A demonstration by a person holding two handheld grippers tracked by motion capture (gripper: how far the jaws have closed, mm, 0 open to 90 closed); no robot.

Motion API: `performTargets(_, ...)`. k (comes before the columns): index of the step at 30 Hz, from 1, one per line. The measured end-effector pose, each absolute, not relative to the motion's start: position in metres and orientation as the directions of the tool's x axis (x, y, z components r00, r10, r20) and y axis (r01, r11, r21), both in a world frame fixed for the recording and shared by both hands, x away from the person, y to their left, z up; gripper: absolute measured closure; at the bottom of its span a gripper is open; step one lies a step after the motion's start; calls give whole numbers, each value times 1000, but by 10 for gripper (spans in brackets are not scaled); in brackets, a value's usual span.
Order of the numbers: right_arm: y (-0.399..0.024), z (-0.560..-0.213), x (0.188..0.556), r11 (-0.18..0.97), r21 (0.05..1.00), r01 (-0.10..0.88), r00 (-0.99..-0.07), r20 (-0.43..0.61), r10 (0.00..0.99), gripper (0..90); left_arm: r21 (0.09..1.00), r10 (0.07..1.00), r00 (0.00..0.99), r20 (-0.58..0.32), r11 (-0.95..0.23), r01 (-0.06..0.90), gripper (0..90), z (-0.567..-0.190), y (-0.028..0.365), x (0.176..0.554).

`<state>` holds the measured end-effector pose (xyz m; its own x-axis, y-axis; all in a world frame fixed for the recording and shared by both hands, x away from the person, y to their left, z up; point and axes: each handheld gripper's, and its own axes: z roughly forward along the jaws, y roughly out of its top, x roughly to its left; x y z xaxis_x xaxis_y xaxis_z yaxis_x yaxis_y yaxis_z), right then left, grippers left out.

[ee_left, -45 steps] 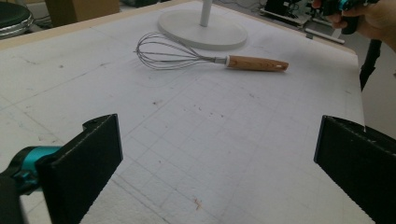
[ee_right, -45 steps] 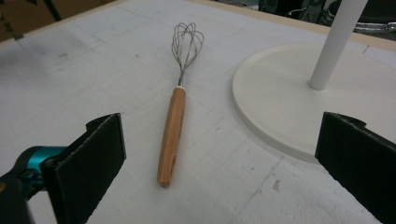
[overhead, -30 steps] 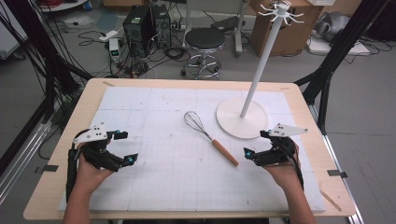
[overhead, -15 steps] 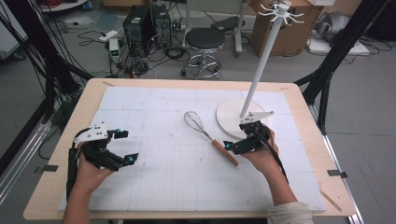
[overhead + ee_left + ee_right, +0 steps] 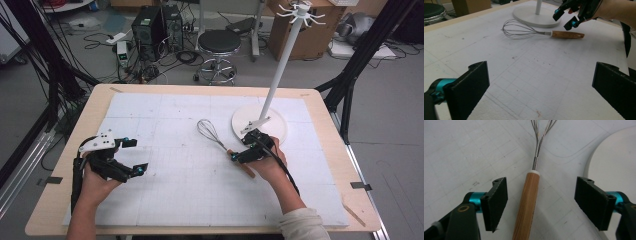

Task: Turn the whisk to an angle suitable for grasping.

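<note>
The right gripper now hangs over the wooden handle of the whisk, where a second ago it sat near the table's right edge, well clear of it; half a second ago it was already close beside the handle. Its jaws have just been closing, and the right gripper view shows the handle lying between the two pads with a gap on each side, so nothing is grasped yet. Whether the tips touch the mat is hard to tell from above. The whisk lies flat on the white mat in the same spot as before, its wire head pointing toward the far left and its handle toward the person, just beside the round base of the stand. The stand's pole rises from that base as before. The left gripper rests at the near left of the mat, unmoved, its jaws spread wide and empty; its own view looks across the mat to the whisk and the right gripper above the handle.
</note>
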<state>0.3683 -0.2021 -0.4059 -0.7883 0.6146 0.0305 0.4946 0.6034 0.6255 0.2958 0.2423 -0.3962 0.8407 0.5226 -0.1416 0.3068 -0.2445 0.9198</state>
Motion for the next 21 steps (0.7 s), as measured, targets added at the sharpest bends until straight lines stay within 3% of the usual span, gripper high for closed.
performTargets(8, -192, -419, 374, 648, 562, 513, -797, 32, 603, 380, 920, 525, 838, -147, -239, 312, 16, -397, 242, 296)
performTargets(21, -181, -426, 373, 703, 497, 510, -819, 29, 573, 671, 919, 522, 841, -141, -246, 308, 16, -397, 241, 297)
